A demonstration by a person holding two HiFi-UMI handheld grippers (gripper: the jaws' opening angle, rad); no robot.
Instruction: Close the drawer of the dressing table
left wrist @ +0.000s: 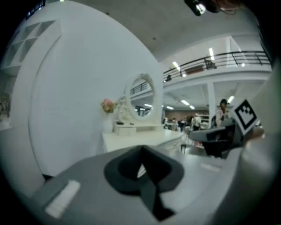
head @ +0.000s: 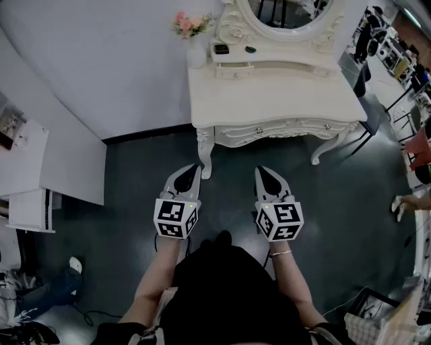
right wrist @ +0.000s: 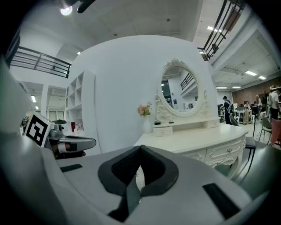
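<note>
The white dressing table (head: pixel 276 101) stands against the curved wall ahead of me, with an oval mirror (head: pixel 286 13) on it. A small drawer (head: pixel 234 69) in the low unit under the mirror sticks out a little; it also shows as the small drawer (right wrist: pixel 163 130) in the right gripper view. The front drawers (head: pixel 289 128) under the tabletop look flush. My left gripper (head: pixel 193 168) and right gripper (head: pixel 264 170) hover side by side over the dark floor, short of the table and touching nothing. Both are shut and empty: left gripper (left wrist: pixel 141 149), right gripper (right wrist: pixel 140 147).
A vase of pink flowers (head: pixel 192 30) stands at the table's back left corner. A white shelf unit (head: pixel 40 182) is at the left, a chair (head: pixel 377 114) at the table's right end. A person's foot (head: pixel 403 204) shows at the right edge.
</note>
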